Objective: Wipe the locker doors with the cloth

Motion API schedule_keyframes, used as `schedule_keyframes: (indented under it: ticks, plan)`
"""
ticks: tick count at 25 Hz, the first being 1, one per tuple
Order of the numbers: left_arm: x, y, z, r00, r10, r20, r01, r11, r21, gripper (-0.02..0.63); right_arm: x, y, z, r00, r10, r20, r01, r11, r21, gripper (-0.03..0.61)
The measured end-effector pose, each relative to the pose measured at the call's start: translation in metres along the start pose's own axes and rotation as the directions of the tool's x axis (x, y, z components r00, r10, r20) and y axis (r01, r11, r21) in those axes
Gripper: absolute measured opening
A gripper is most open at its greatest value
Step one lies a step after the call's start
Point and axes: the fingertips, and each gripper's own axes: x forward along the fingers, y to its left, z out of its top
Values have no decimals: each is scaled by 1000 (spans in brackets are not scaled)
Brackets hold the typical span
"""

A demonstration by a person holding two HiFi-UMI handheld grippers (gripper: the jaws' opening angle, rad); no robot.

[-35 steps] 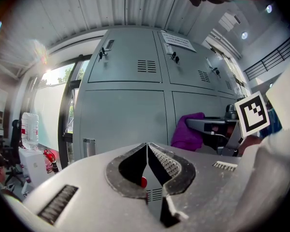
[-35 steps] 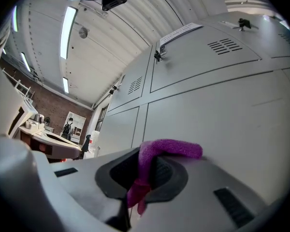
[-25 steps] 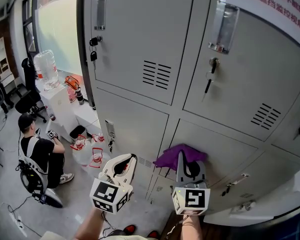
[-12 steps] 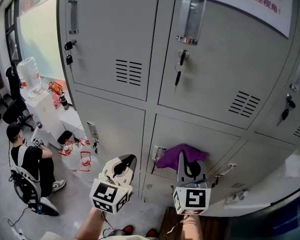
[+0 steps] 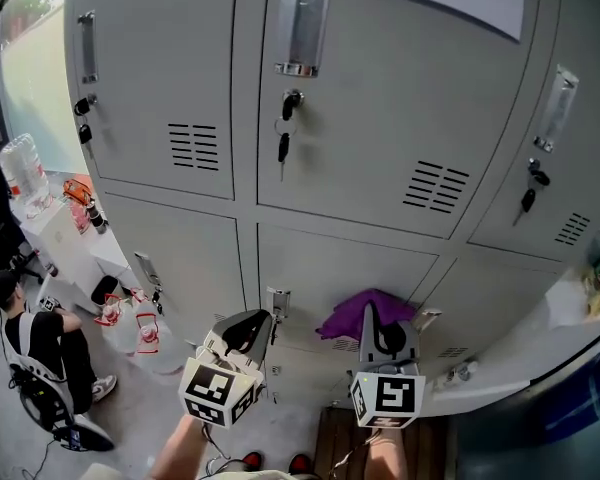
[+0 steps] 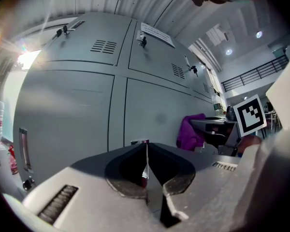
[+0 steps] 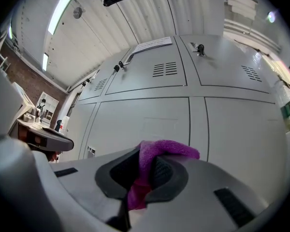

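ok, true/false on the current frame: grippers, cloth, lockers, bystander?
1. The right gripper is shut on the purple cloth. True.
2. The left gripper grips a cloth too. False: its jaws are together with nothing between them.
3. A key hangs from the lock of the upper middle locker door. True.
4. A person sits to the right of the lockers. False: the person is at the lower left of the head view.

Left claw (image 6: 146, 149) closed, empty; right claw (image 7: 145, 159) grips cloth (image 7: 173, 148).
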Motion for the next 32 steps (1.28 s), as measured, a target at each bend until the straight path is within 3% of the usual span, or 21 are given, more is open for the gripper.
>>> schedule_keyframes:
  ticks: [15, 32]
  plan:
    - [28, -36, -1, 997, -75, -5, 75, 997, 1, 29, -25, -56, -13, 992, -116, -39, 117, 993, 6, 32]
    - [16, -34, 1, 999, -46, 3, 46, 999, -3, 29, -45, -46, 3, 996, -86, 4, 86, 996, -1, 32]
